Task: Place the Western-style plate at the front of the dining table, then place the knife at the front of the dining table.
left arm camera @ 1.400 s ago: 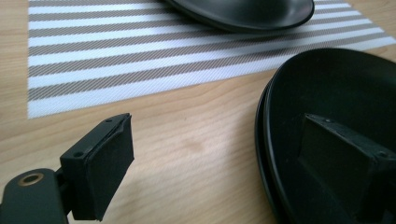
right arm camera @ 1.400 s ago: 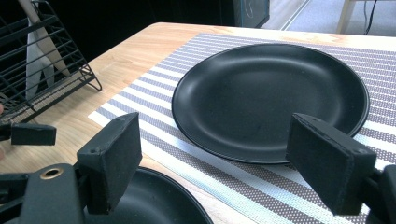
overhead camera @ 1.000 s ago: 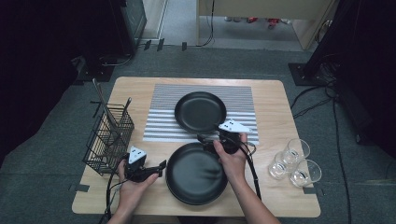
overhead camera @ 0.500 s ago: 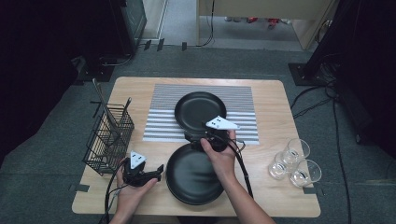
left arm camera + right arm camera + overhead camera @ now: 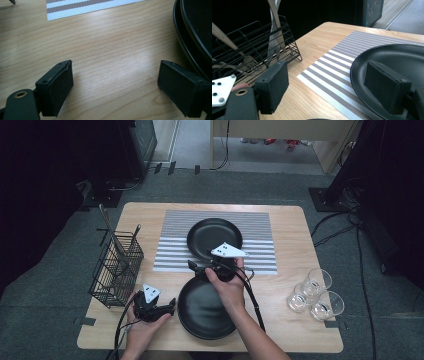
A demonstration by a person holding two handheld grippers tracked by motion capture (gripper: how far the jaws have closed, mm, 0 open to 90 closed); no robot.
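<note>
Two black plates are seen on the wooden counter [image 5: 295, 235]: the near plate [image 5: 202, 312] lies on bare wood close to the counter's front edge, and the far plate [image 5: 214, 237] rests on the striped placemat [image 5: 255, 227] just behind it. The left claw [image 5: 172, 306] is held low over the counter just beside the near plate's left rim, pointing toward it; in the left gripper view its jaws are seen spread wide over bare wood, with nothing between them, and the plate's rim [image 5: 190, 42] is seen at the right, beyond the right jaw. The jaws have just been closing slightly. The right claw [image 5: 192, 266] is held over the gap between the two plates, pointing to the left; in the right gripper view its jaws are likewise spread wide and nothing is gripped, the far plate [image 5: 397, 57] lying behind the right jaw and the placemat [image 5: 342, 65] showing between the two. A black wire basket [image 5: 116, 270] holding cutlery is stood at the counter's left edge, and three clear drinking glasses [image 5: 315, 292] are grouped near the right front corner, well apart from both claws.
</note>
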